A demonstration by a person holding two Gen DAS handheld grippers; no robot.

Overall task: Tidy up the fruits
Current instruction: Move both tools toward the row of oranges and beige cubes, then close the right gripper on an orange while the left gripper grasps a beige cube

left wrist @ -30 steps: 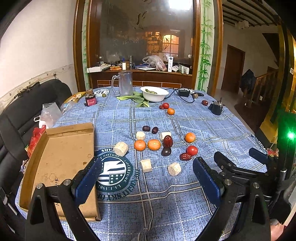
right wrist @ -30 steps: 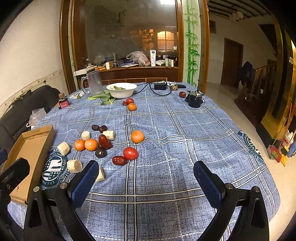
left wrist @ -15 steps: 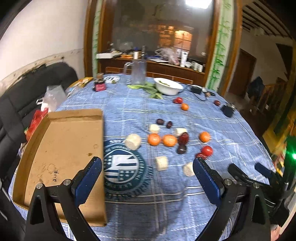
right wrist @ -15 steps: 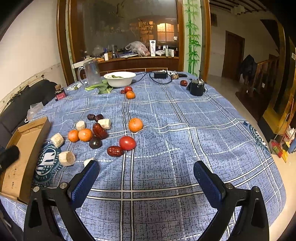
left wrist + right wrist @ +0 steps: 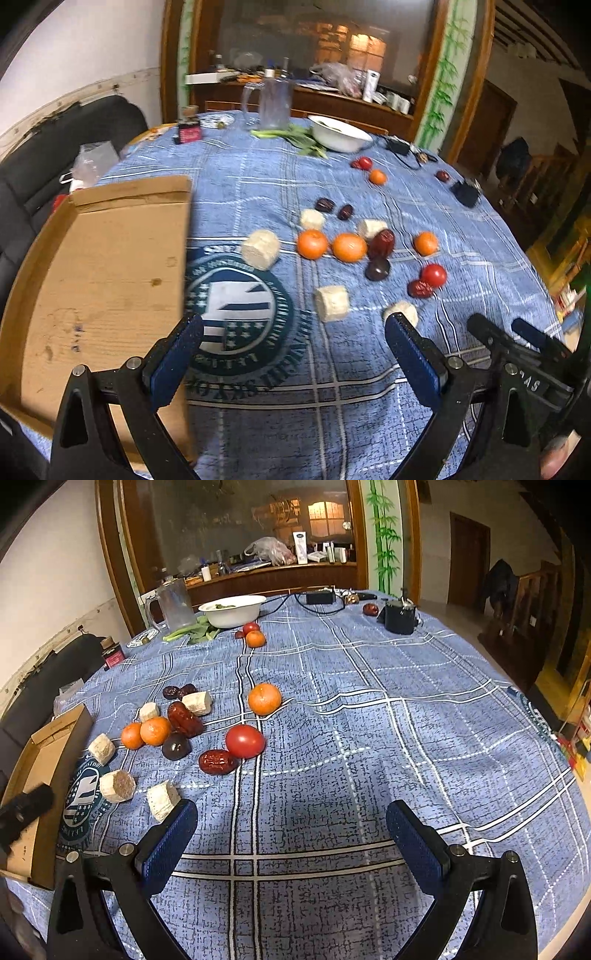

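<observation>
Both claws hang spread and empty above the near edge of the desk, which suits a start: nothing looks sorted yet, and wide jaws are ready for the first pick. The left claw (image 5: pixel 293 343) is released over the printed emblem, with the shallow cardboard tray (image 5: pixel 92 266) lying open at the desk's left edge, bare inside, likely the place where the fruit is meant to go. The right claw (image 5: pixel 291 834) is also released, over bare blue plaid cloth. The fruits lie loose toward the middle of the desk: three oranges (image 5: pixel 264 699), a red tomato (image 5: pixel 245 741) touching a wrinkled red date (image 5: pixel 218 761), and pale cut chunks (image 5: pixel 117 785) nearest the tray. More fruit sits near the far edge by the white bowl (image 5: pixel 232 610). The chunk just beside the right claw's left finger looks the easiest first reach.
</observation>
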